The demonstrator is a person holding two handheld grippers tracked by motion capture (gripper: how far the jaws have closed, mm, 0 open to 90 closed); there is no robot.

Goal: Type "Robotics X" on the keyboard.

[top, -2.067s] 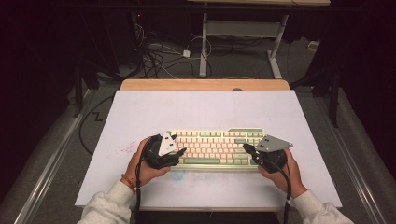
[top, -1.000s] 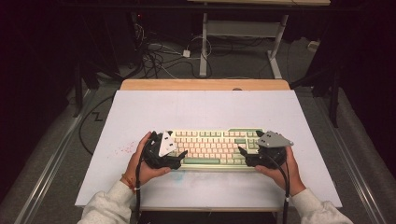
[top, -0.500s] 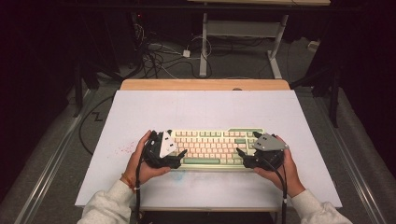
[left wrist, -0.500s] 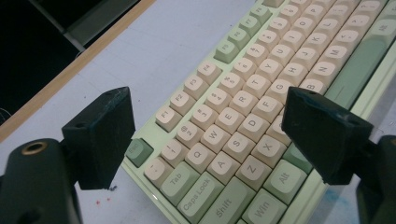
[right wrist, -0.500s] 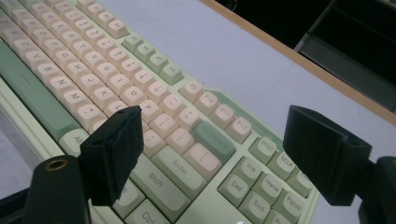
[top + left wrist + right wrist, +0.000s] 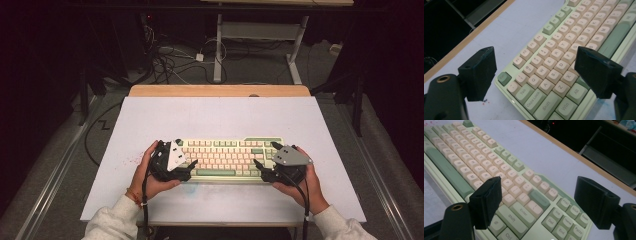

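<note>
A: Jaws? Both pairs stand wide apart, gripping nothing, one at each end of the keyboard (image 6: pixel 227 157).

B: And the keyboard?

A: Flat on the white bench (image 6: pixel 220 117), near its front edge. The left gripper (image 6: pixel 186 169) straddles the Esc corner, the right gripper (image 6: pixel 264 166) the Enter end

A pale mat (image 6: pixel 220 120) covers the table, whose wooden edge (image 6: pixel 220 90) shows at the far side. Reddish specks (image 6: pixel 131 161) mark the mat's left part. Beyond, cables (image 6: pixel 170 57) lie tangled on the floor near a metal stand (image 6: pixel 218 50).
</note>
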